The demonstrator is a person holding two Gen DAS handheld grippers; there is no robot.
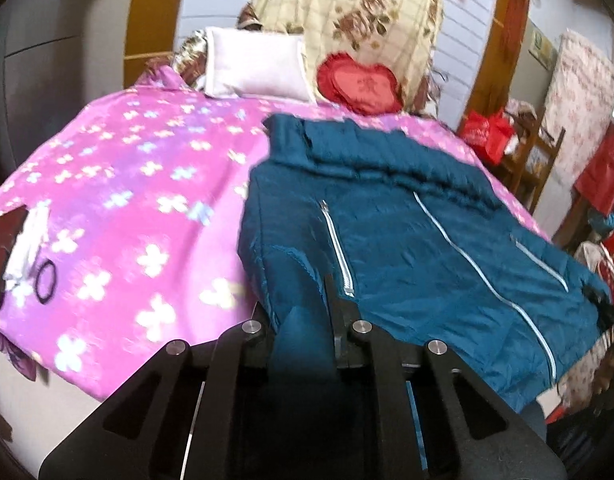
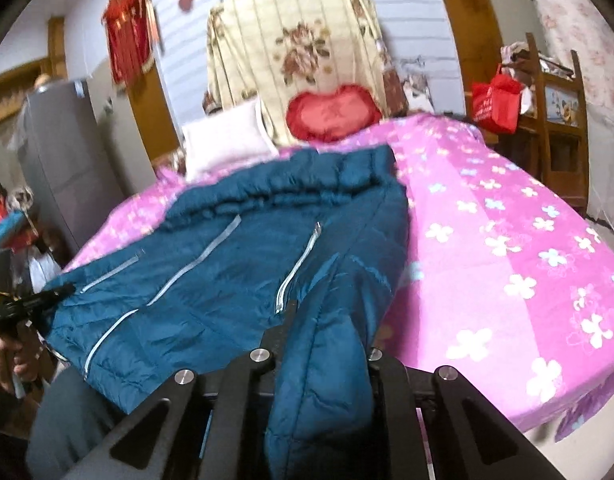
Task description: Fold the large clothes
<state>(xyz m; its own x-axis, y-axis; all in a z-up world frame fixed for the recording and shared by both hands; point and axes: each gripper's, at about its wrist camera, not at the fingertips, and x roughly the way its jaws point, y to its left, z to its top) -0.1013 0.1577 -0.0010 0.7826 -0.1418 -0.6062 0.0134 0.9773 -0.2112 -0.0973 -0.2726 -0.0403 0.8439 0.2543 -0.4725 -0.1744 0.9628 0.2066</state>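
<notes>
A teal padded jacket (image 1: 407,240) with pale zips lies front up on the pink flowered bedspread (image 1: 127,200); it also shows in the right wrist view (image 2: 227,264). My left gripper (image 1: 303,320) is shut on the jacket's near left edge, with teal fabric bunched between its fingers. My right gripper (image 2: 327,340) is shut on the jacket's near right edge, a thick fold (image 2: 323,380) hanging over its jaws. The left gripper (image 2: 31,304) and the hand holding it show at the left of the right wrist view.
A white pillow (image 1: 255,64), a red heart cushion (image 1: 363,84) and a floral quilt (image 1: 355,12) sit at the bed's head. A black hair tie (image 1: 46,276) and a dark object (image 1: 3,248) lie on the bed's left edge. A wooden chair with red bags (image 2: 547,104) stands beside the bed.
</notes>
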